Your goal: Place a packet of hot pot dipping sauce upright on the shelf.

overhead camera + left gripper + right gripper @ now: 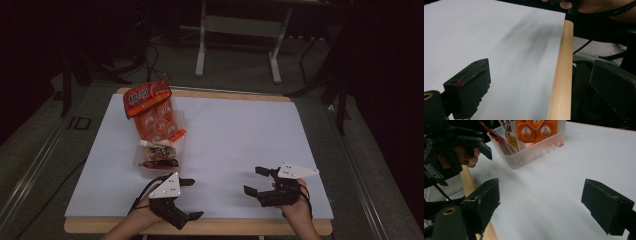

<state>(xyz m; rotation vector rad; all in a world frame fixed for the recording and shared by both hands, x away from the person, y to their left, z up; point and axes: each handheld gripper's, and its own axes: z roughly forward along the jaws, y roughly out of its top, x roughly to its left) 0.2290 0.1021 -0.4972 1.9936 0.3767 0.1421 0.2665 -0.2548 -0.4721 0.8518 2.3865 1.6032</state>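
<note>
Both tongs, left (pixel 189 199) and right (pixel 258 181), hang open and empty near the snack box (pixel 159 159) (clear plastic), so the left tongs should approach its rim squarely.

bin (pixel 534 152): top cut off by frame edge | packets (pixel 534 130): print blurred, unreadable | left gripper (pixel 461 142): beyond left jaw, half cropped
</note>
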